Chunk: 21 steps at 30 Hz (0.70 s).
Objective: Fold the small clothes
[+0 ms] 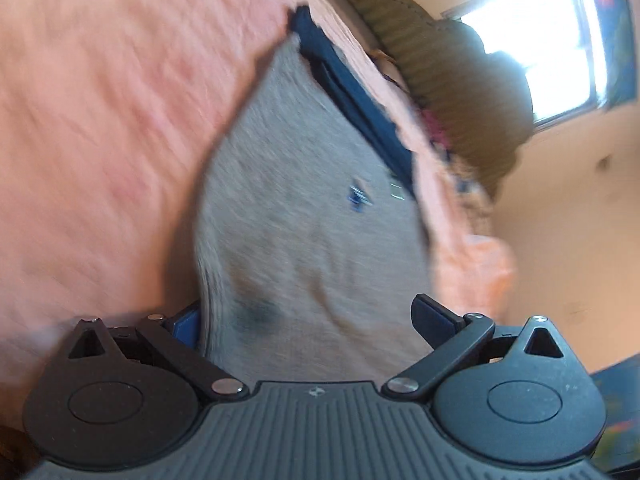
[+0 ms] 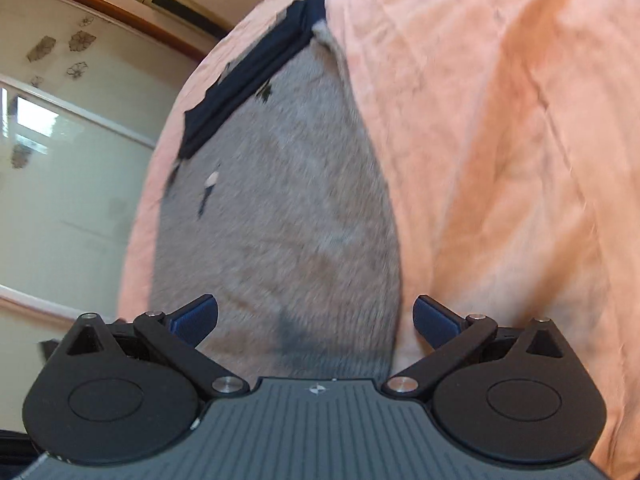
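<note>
A small grey garment [image 1: 304, 216] with a dark navy waistband [image 1: 356, 96] lies on a pink-orange bedsheet [image 1: 100, 120]. It also shows in the right wrist view [image 2: 280, 220], with the navy band [image 2: 248, 72] at its far end. My left gripper [image 1: 308, 320] is open, its blue-padded fingers standing on either side of the garment's near end; the cloth covers part of the left finger. My right gripper [image 2: 316, 320] is open, its fingers spread wide over the garment's near edge. Both views are motion-blurred.
The sheet [image 2: 500, 160] covers the bed. An olive-green ribbed cushion [image 1: 448, 80] lies at the far edge, under a bright window [image 1: 532, 36]. A frosted glass door with flower stickers [image 2: 68, 140] stands to the left of the bed in the right wrist view.
</note>
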Each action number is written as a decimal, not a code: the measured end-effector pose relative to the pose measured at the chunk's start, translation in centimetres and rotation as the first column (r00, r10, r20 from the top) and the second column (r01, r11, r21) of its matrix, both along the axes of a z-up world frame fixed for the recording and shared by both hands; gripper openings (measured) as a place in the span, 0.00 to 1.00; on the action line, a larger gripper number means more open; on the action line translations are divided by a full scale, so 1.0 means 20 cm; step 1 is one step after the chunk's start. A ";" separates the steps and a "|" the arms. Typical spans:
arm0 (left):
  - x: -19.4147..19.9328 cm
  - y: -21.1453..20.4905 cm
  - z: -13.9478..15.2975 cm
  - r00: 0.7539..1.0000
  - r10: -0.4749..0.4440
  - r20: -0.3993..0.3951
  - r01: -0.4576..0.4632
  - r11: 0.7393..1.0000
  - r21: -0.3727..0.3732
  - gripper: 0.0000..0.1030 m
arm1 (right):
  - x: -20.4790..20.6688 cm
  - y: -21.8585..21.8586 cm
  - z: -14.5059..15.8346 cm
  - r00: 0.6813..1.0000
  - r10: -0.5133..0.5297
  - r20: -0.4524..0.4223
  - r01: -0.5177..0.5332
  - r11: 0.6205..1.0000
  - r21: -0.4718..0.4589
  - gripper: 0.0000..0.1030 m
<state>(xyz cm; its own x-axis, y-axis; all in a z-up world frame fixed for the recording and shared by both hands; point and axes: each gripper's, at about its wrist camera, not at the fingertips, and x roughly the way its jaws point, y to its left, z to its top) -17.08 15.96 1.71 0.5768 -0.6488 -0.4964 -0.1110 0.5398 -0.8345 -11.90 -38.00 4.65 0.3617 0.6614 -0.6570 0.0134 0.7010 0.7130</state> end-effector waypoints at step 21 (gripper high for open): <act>0.10 0.01 0.00 0.995 -0.066 -0.073 0.075 0.990 0.118 0.05 | 0.01 0.04 -0.12 0.997 0.042 -0.063 -0.037 0.996 0.078 0.12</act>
